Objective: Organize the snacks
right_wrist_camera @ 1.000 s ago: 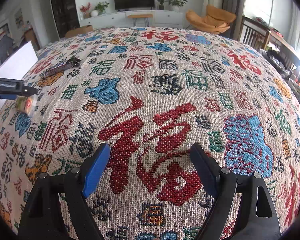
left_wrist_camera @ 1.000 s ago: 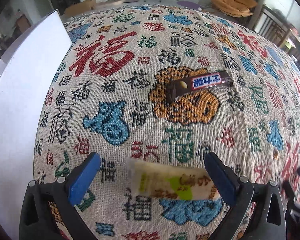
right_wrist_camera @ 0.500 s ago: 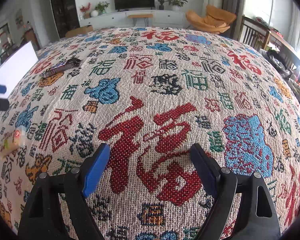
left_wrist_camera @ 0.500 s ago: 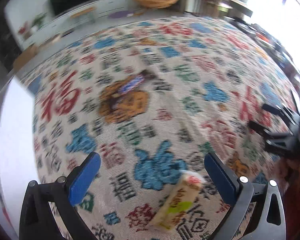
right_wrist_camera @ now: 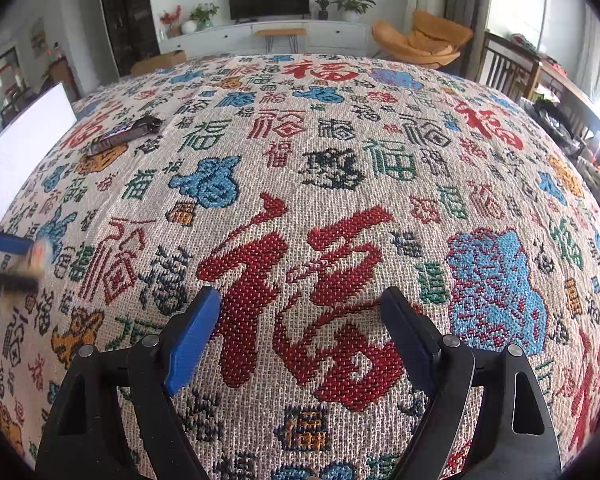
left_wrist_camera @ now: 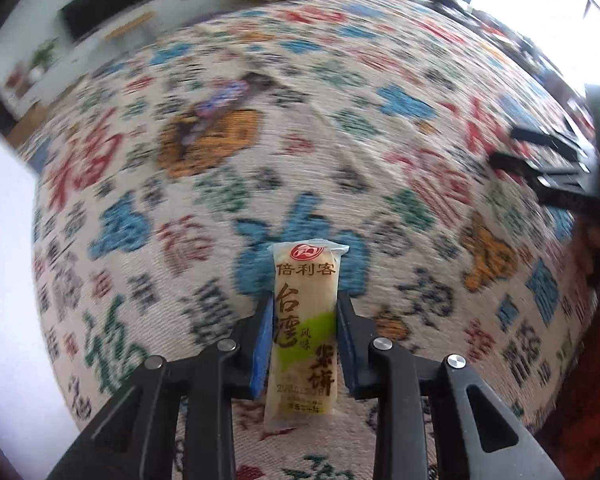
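A pale rice-cracker packet (left_wrist_camera: pixel 306 276) with a green patch and brown lettering stands lengthwise between the blue pads of my left gripper (left_wrist_camera: pixel 304 308). The jaws are closing and both pads press on its sides. From the right wrist view this gripper (right_wrist_camera: pixel 8 256) and the blurred packet (right_wrist_camera: pixel 40 254) show at the left edge. A dark chocolate bar (right_wrist_camera: pixel 124 135) lies on the patterned tablecloth (right_wrist_camera: pixel 340 160) at the far left, blurred in the left wrist view (left_wrist_camera: pixel 224 98). My right gripper (right_wrist_camera: pixel 300 296) hangs open over a big red character, nothing between its fingers.
A white board (right_wrist_camera: pixel 24 136) runs along the table's left edge (left_wrist_camera: pixel 4 280). The right gripper (left_wrist_camera: pixel 540 168) appears at the right of the left wrist view. Chairs, a TV cabinet and a wooden bench stand beyond the table.
The left gripper rolled, shifted across the cloth and closed its wide jaws onto the packet, which now points along the fingers instead of lying across. The right gripper stayed still.
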Available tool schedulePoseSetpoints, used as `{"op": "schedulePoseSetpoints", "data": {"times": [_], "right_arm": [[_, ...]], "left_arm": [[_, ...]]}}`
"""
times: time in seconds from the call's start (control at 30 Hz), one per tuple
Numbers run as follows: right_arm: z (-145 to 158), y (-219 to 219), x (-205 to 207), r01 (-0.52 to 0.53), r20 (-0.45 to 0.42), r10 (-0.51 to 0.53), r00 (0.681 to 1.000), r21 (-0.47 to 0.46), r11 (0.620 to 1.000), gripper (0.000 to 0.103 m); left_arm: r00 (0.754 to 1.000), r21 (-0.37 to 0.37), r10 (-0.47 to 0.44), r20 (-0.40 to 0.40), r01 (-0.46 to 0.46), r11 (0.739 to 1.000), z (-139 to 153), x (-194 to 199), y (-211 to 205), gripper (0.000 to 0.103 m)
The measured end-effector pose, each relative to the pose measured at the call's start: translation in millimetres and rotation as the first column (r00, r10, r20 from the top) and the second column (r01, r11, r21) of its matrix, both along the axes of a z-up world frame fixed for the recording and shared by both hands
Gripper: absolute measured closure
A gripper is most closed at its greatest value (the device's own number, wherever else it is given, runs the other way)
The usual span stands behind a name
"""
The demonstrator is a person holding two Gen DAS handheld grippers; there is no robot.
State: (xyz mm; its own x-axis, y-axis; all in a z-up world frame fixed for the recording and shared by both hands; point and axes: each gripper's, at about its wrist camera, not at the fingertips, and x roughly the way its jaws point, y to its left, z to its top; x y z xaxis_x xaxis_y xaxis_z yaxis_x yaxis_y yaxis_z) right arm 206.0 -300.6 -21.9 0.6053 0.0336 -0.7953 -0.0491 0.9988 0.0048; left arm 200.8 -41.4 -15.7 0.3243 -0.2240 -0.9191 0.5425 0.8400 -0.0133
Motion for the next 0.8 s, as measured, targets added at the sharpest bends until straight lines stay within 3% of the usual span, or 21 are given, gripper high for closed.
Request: {"op": "schedulePoseSetpoints", "data": {"times": [0.07, 0.17, 0.2, 0.23, 0.27, 0.3, 0.37, 0.43, 0.6, 0.8], "right_arm": [[0, 0, 0, 0.000, 0.000, 0.000, 1.000, 0.000, 1.000, 0.018], [0, 0, 0, 0.000, 0.000, 0.000, 1.000, 0.000, 1.000, 0.018], [0, 1, 0, 0.000, 0.000, 0.000, 1.000, 0.000, 1.000, 0.018], [0, 1, 0, 0.000, 0.000, 0.000, 1.000, 0.000, 1.000, 0.018], [0, 0, 0, 0.000, 0.000, 0.000, 1.000, 0.000, 1.000, 0.018], [0, 0, 0, 0.000, 0.000, 0.000, 1.000, 0.000, 1.000, 0.018], [0, 0, 0, 0.000, 0.000, 0.000, 1.000, 0.001, 1.000, 0.018], [0, 0, 0, 0.000, 0.000, 0.000, 1.000, 0.001, 1.000, 0.018], [0, 0, 0, 0.000, 0.000, 0.000, 1.000, 0.001, 1.000, 0.018], [0, -1, 0, 0.001, 0.000, -0.001, 1.000, 0.001, 1.000, 0.018]], "left_arm": [[0.992, 0.012, 0.111, 0.060, -0.112, 0.994, 1, 4, 17, 0.074], [0.939, -0.026, 0.322, 0.123, -0.321, 0.947, 2, 16, 50, 0.072], [0.925, -0.046, 0.360, 0.117, -0.358, 0.933, -5, 28, 60, 0.064], [0.915, -0.060, 0.389, 0.107, -0.385, 0.921, -8, 28, 66, 0.045], [0.905, -0.063, 0.414, 0.097, -0.409, 0.910, -12, 29, 70, 0.034], [0.902, -0.061, 0.420, 0.103, -0.416, 0.907, -14, 25, 71, 0.021], [0.898, -0.054, 0.417, 0.143, -0.413, 0.909, -21, 20, 72, 0.018], [0.887, -0.095, 0.430, 0.168, -0.419, 0.903, -24, 15, 80, 0.010], [0.870, -0.097, 0.456, 0.187, -0.446, 0.890, -26, 20, 78, 0.000], [0.865, -0.107, 0.470, 0.176, -0.457, 0.883, -30, 24, 77, 0.000]]}}
